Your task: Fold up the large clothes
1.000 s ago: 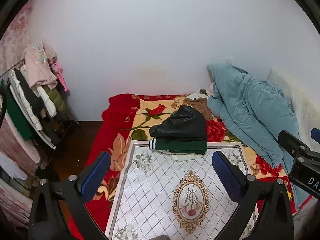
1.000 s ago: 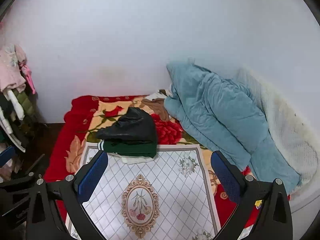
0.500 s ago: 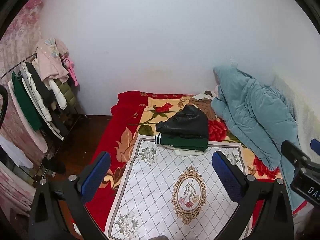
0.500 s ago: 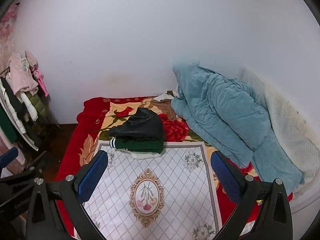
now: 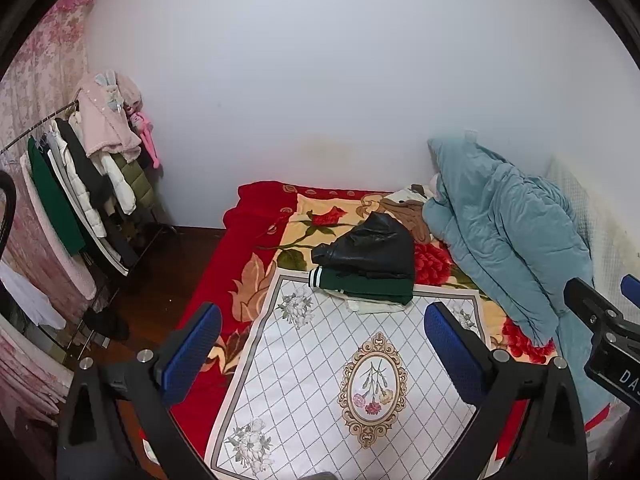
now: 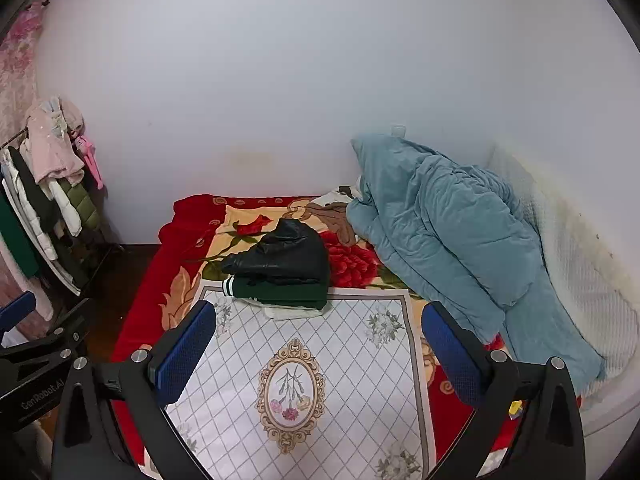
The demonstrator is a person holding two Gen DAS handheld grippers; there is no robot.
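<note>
Hanging at nine o'clock, the clothes rack (image 5: 80, 200) carries coats. The left gripper (image 5: 320, 344) hovers with its jaws spread wide, holding nothing, above the white patterned mat (image 5: 328, 380) on the red floral blanket (image 5: 256, 220). At twelve o'clock on the mat's far edge sits the folded stack (image 5: 366, 264): black jacket over green garment, long axis left-right, striped cuff pointing to nine o'clock; something pale, perhaps a third garment, lies beneath. The right gripper (image 6: 318, 336) is likewise spread and empty. A teal quilt (image 6: 448, 240) lies heaped at two o'clock
</note>
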